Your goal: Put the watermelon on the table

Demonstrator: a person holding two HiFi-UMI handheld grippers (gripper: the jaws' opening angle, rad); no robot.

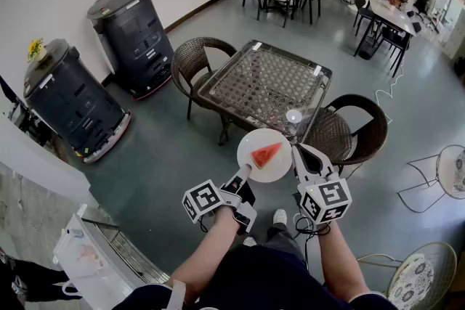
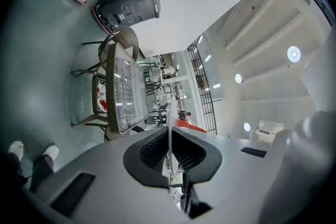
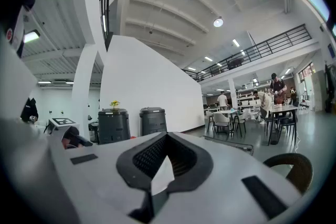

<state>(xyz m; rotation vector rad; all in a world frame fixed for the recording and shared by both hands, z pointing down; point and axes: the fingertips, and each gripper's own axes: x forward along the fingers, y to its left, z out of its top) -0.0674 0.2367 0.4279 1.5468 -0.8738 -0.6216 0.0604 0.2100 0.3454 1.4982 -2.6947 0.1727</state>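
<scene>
A red watermelon wedge (image 1: 265, 154) lies on a round white plate (image 1: 256, 165) held in the air, just short of the near corner of the glass-topped table (image 1: 251, 94). My left gripper (image 1: 243, 172) is shut on the plate's near-left rim. My right gripper (image 1: 296, 156) is shut on its right rim. In the left gripper view the plate (image 2: 169, 113) shows edge-on between the jaws of the left gripper (image 2: 169, 136), with the watermelon (image 2: 190, 126) beyond. In the right gripper view a white sliver of plate (image 3: 161, 178) sits between the closed jaws of the right gripper (image 3: 167, 157).
Wicker chairs stand at the table's left (image 1: 196, 58) and near-right (image 1: 349, 131). A small white disc (image 1: 293, 116) lies on the glass. Two dark round bins (image 1: 134, 36) (image 1: 69, 102) stand by the left wall. More tables, chairs and people fill the back.
</scene>
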